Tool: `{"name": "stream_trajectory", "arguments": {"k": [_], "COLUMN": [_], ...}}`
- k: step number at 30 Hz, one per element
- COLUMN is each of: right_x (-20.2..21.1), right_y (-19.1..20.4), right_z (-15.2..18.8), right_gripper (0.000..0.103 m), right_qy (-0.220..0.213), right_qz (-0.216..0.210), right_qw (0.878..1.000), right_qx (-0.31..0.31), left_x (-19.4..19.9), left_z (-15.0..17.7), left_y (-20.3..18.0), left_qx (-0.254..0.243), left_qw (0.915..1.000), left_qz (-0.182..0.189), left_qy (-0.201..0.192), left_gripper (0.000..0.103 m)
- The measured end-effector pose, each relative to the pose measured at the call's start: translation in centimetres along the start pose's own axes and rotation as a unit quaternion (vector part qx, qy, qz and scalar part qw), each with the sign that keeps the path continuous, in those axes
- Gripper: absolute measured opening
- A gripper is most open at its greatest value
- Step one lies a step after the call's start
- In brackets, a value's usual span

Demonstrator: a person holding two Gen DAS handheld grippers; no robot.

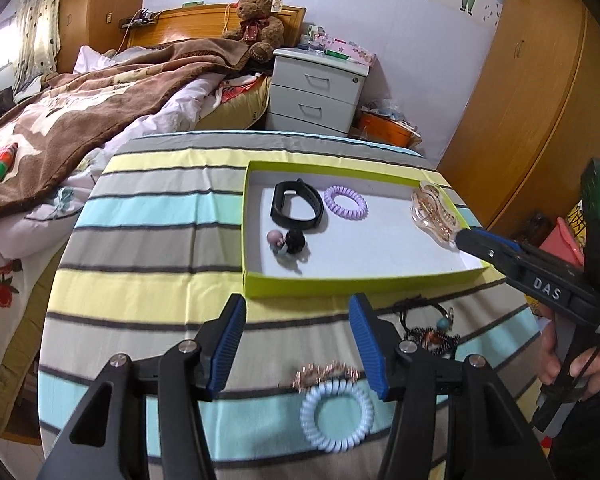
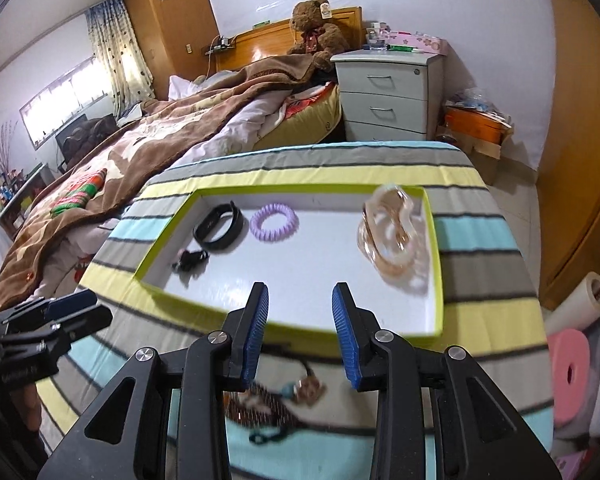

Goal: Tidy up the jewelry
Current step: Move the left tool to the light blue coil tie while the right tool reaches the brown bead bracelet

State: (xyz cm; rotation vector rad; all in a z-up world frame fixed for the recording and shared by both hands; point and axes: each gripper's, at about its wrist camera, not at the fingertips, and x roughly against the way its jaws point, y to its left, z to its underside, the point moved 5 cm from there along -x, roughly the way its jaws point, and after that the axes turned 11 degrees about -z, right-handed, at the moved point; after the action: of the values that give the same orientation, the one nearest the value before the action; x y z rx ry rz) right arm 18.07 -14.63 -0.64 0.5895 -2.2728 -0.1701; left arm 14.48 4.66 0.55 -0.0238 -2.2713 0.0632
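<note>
A green-rimmed white tray (image 1: 256, 280) (image 2: 438, 272) sits on the striped table. It holds a black wristband (image 1: 296, 208) (image 2: 219, 226), a purple coil hair tie (image 1: 346, 202) (image 2: 274, 222), a small dark beaded piece (image 1: 288, 242) (image 2: 190, 260) and a clear amber hair claw (image 1: 434, 212) (image 2: 392, 232) at its right side. My right gripper (image 2: 300, 328) is open and empty over the tray's near edge; its tip (image 1: 470, 240) is just beside the claw. My left gripper (image 1: 296, 340) is open above a pale blue coil hair tie (image 1: 336, 416) and a gold clip (image 1: 324, 374).
A dark beaded ornament with a teal bead (image 1: 432, 328) (image 2: 276, 398) lies on the cloth in front of the tray. A bed with a brown blanket (image 1: 80, 112) is at the left, a white nightstand (image 1: 316, 92) behind the table, wooden wardrobes (image 1: 540, 100) at the right.
</note>
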Motion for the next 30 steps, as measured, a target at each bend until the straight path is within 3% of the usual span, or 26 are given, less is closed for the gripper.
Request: {"name": "stream_trajectory", "arguments": {"k": [15,21,30], "right_x": [2.1,1.7,0.0], "right_y": [-1.2,-1.2,0.0], "right_z": [5.9,7.2,7.7], "right_gripper": [0.034,0.034,0.034], "right_qy": [0.008,0.02,0.038], "right_qz": [-0.002,-0.013,-0.028], "right_qw": [1.0,0.999,0.998], "right_qx": [-0.026,-0.033,-0.032], "left_x": [0.4,-0.1,-0.6], "left_z": [4.5,6.3,7.1], "left_y": [0.7,-0.1,-0.3], "left_qx": [-0.005,-0.014,-0.022], "left_qw": [0.9996,0.9989,0.9983], "left_qz": [-0.004,-0.001,-0.031], "left_qy": [0.028,0.045,0.045], "left_gripper": [0.056,0.056,0.056]}}
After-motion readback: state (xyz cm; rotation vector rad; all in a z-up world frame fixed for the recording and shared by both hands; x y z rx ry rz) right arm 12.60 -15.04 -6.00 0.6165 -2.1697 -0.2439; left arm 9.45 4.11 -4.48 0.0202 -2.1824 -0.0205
